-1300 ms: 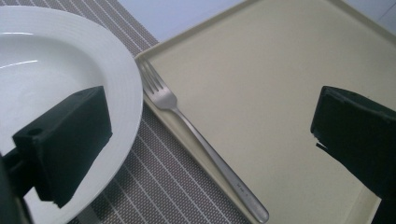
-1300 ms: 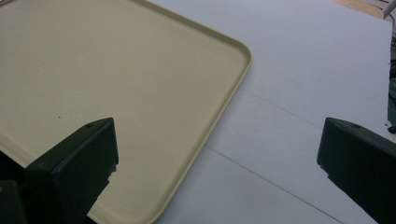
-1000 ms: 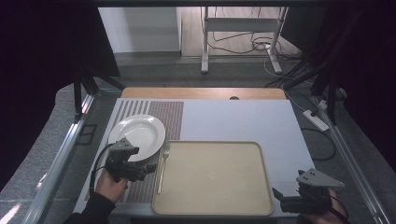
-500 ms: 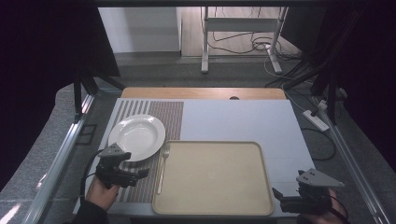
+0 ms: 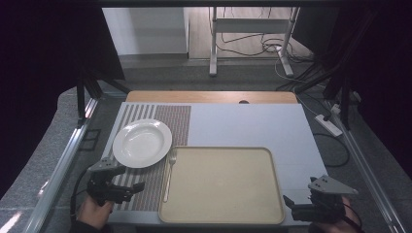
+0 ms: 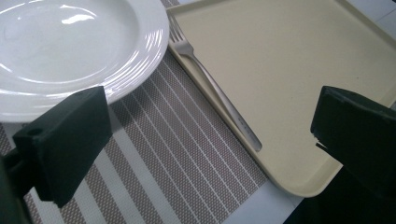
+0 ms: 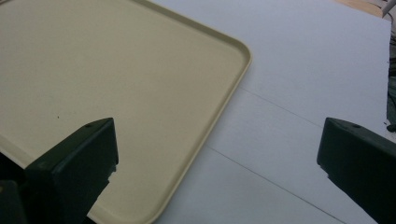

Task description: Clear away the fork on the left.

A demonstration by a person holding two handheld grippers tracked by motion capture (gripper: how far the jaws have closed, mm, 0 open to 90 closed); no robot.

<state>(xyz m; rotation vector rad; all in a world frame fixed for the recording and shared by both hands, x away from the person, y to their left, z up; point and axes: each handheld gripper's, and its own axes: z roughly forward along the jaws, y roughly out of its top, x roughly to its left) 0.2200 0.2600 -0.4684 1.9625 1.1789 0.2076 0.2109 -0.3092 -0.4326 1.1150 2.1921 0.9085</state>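
A glossy white ceramic-looking plate (image 6: 60, 51) lies on a woven striped cloth placemat (image 6: 177, 154). Beside it, a smooth metal fork (image 6: 219, 100) with a dull shine. The beige tray (image 7: 107, 79) looks like matt plastic, finely grained. The gripper jaws are matt black plastic.

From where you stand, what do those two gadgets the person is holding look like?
Each hand-held gripper is a black block with two chunky, squared black jaws. The left hand-held gripper and the right hand-held gripper each carry a grey three-cornered plate on top. A dark cable trails from the left one. The jaw faces look matt, with a small round hole near one corner. No sleeves are visible.
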